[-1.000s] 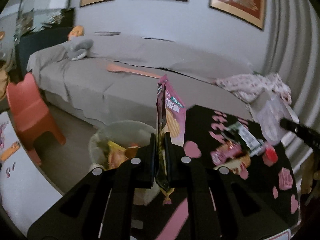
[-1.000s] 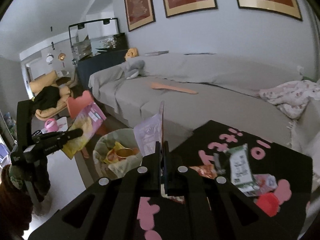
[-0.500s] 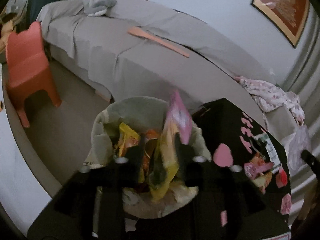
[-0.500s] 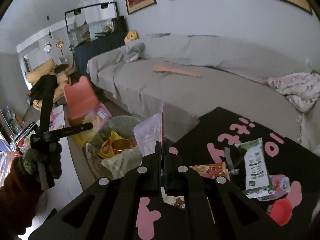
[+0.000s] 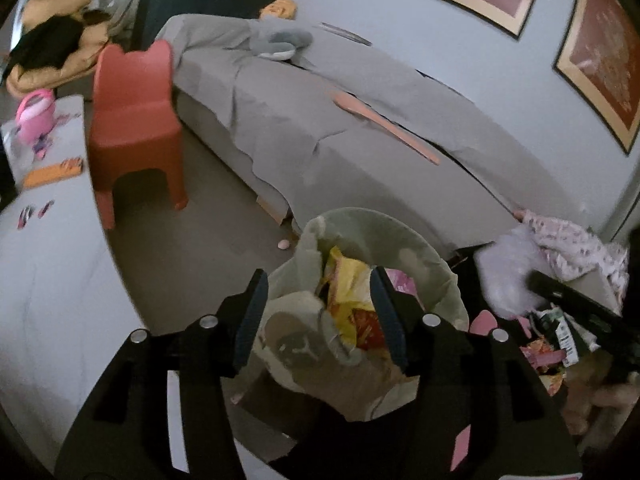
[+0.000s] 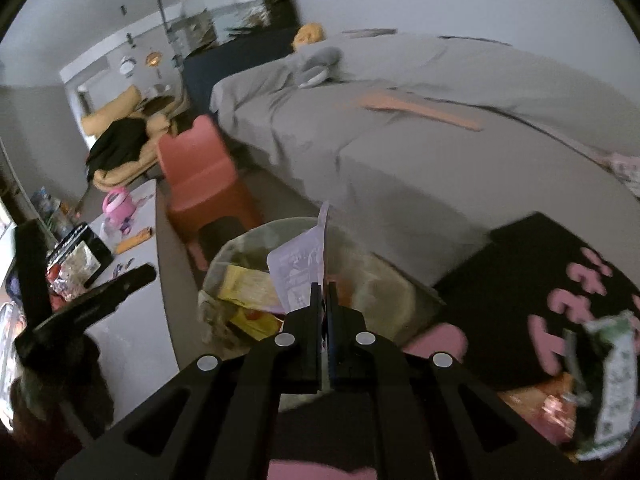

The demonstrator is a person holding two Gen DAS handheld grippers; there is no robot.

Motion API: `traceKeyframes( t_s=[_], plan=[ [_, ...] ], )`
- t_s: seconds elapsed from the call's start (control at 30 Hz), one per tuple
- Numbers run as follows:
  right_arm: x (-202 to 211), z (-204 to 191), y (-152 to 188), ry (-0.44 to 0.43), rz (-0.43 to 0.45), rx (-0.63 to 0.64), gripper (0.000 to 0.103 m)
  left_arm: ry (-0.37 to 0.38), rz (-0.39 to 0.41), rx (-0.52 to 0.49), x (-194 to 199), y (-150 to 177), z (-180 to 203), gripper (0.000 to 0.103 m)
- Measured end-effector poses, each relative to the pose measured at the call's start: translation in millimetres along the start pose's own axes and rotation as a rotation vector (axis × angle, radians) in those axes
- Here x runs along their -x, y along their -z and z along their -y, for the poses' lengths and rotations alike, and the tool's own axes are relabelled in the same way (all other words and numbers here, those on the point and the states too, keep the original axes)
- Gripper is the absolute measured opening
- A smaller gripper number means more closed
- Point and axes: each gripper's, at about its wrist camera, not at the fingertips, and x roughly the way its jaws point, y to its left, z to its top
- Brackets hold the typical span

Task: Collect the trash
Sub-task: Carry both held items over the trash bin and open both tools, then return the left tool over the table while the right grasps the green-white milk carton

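The trash bin [image 5: 404, 236], lined with a grey-green bag, sits just below my left gripper [image 5: 318, 314]. Its jaws are opening and nothing is pinched between them. A yellow and pink chip bag [image 5: 346, 278] lies loose among other wrappers inside the bin. My right gripper [image 6: 324, 292] is shut on a pale purple wrapper [image 6: 298, 266], holding it upright over the bin [image 6: 218, 264]. In the left wrist view the right gripper [image 5: 560, 290] comes in from the right with that wrapper [image 5: 502, 280]. A green and white wrapper [image 6: 612, 376] and an orange one [image 6: 536, 404] lie on the black table [image 6: 520, 276].
A red child's chair [image 5: 132, 120] stands on the floor left of the bin. The grey covered sofa [image 5: 360, 152] runs behind it. A white low table [image 5: 48, 240] with a pink toy [image 5: 36, 116] is at the left. A small pink object [image 5: 283, 244] lies on the floor.
My left gripper came down over the bin and opened, and the chip bag dropped from it into the bin. My right gripper carried the purple wrapper left from the table to above the bin.
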Motion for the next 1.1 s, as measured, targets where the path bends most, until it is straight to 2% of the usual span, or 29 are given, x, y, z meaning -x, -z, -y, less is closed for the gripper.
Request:
traceKeyframes(
  t_s=[0.1,0.2,0.3,0.33,0.43,0.53,0.73,0.87,1.1],
  plan=[
    [-24.5,-14.8,-8.3,-0.025,-0.010,0.011,0.004,0.002,-0.005,0.043,5.0,-1.7,-14.3,0.051],
    [-45.3,-30.2,-14.7,-0.058,-0.028,0.028,0.005,-0.007,-0.012,0.047,5.5,-0.9,-20.7,0.051],
    [-59.6,-40.7,-17.7,-0.056,-0.057,0.045,0.006,0.001,-0.023,0.051,5.1,1.0,-24.6,0.052],
    [-61.2,-42.3,-18.3,-0.050,-0.057,0.050,0.010,0.004,-0.027,0.051,4.3,2.2,-25.1,0.053],
    [-58.0,-37.8,-17.1,-0.060,-0.044,0.039,0.041,0.008,-0.035,0.051,1.7,4.1,-24.5,0.054],
    [-50.7,-26.7,-15.7,-0.049,-0.029,0.012,0.042,0.014,-0.046,0.053,-1.4,7.3,-23.0,0.054],
    [-16.9,-0.6,-2.6,0.033,-0.011,0.002,0.042,0.036,-0.063,0.020,-5.0,10.6,-8.7,0.054],
    [23.7,21.6,16.8,0.126,0.022,-0.003,0.042,0.064,-0.083,-0.018,-10.1,17.2,11.1,0.054],
    [102.0,78.9,55.2,0.250,0.045,-0.087,0.042,0.146,-0.137,-0.121,-21.6,36.8,60.9,0.054]
  ],
)
